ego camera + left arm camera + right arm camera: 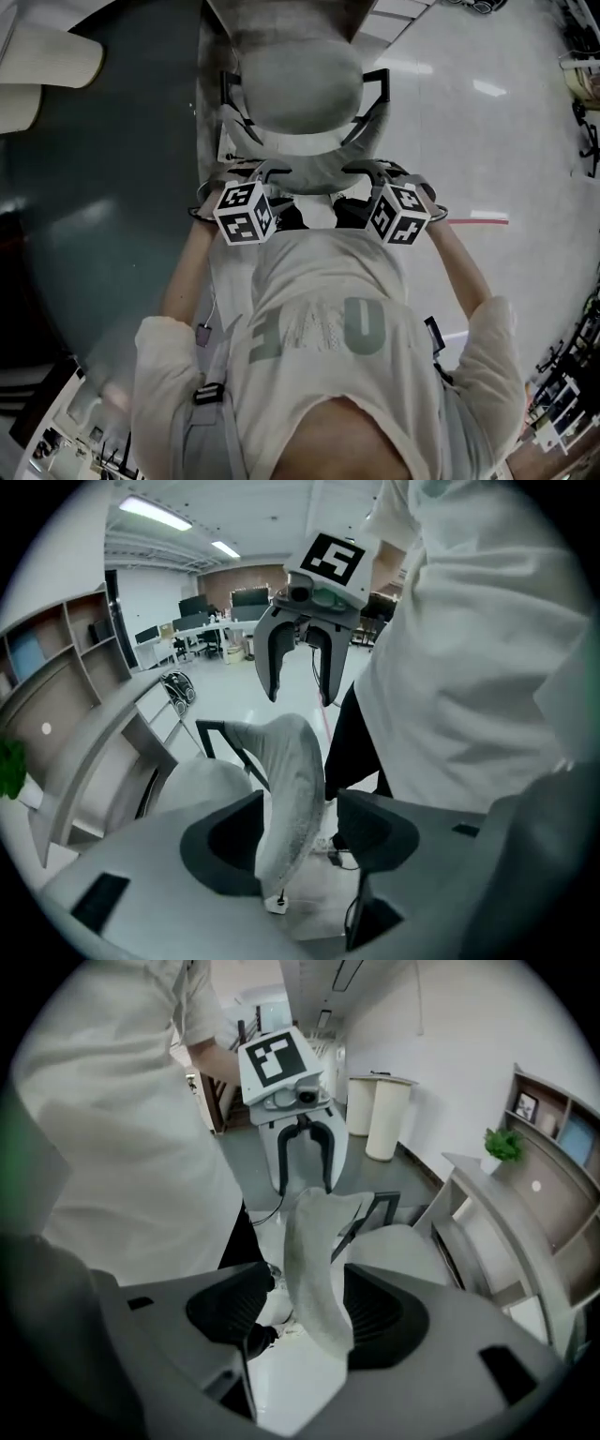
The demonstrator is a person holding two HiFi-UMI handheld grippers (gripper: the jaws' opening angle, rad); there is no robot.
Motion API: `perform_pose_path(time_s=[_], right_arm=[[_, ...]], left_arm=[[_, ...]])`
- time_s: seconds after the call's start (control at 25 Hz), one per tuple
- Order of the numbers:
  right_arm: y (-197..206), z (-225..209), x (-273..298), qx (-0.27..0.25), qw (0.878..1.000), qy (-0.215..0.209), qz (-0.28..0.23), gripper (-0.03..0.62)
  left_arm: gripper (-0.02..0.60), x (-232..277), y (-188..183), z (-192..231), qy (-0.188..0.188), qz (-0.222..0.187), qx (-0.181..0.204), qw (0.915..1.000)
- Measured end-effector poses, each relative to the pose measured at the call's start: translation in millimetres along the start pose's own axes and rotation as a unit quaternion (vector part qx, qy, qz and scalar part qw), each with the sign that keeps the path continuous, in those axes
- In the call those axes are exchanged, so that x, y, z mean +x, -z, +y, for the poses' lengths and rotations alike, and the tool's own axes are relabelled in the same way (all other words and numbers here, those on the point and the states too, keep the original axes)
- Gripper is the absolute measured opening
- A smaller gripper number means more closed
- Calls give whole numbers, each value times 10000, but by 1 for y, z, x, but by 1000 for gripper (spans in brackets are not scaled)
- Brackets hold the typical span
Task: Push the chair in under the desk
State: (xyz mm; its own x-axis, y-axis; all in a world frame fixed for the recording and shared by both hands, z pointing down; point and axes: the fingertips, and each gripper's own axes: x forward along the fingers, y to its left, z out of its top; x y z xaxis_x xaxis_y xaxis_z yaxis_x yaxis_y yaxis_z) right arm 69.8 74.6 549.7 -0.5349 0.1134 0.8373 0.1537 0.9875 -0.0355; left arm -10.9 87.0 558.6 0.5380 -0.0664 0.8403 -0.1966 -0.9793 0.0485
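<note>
The chair (305, 84) stands at twelve o'clock from the person, with its seat facing away. The dark desk (103, 187) fills the picture from about nine to eleven o'clock. The seat seems to be beside the desk edge rather than under it, though the steep angle makes that hard to judge.

The left gripper (251, 173) and the right gripper (371, 173) sit at the two ends of the backrest (305, 167), along its top edge. Both have their jaws spread wide. The backrest passes between each pair of jaws, but neither pair is clamped on it.

With nothing clamped, a push could make the jaws ride up and slip off the thin top edge. If one side pushes harder than the other, the chair may swing round instead of rolling straight. An armrest (375, 89) could also catch on the desk edge.

Only the head view shows how the chair and desk line up. The left gripper view shows the backrest (291, 789) lying closer to one jaw of the left gripper (300, 841), and the right gripper (298, 691) at the far end. The right gripper view shows a gap beside the backrest (314, 1260) inside the right gripper (305, 1312).
</note>
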Motion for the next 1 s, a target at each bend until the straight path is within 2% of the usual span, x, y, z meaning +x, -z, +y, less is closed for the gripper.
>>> perform_pose_path(time_s=[0.12,0.36,0.6,0.72,0.84,1.0], right_arm=[[15,13,20,91,9996,-216,160,259],[23,10,48,17,9984,-328,450,258],[29,5,68,-74,9971,-364,667,256],[32,11,76,-378,9934,-568,920,141],[32,14,77,-480,9916,-675,991,123],[31,10,77,-413,9931,-628,898,120]], left_arm=[[239,15,2,-1,-33,120,99,9999],[236,36,7,-3,305,398,113,9987],[189,52,12,-3,564,478,65,9972],[170,54,13,-8,785,490,123,9956],[144,55,13,-10,811,414,267,9955],[140,55,14,-6,814,202,146,9964]])
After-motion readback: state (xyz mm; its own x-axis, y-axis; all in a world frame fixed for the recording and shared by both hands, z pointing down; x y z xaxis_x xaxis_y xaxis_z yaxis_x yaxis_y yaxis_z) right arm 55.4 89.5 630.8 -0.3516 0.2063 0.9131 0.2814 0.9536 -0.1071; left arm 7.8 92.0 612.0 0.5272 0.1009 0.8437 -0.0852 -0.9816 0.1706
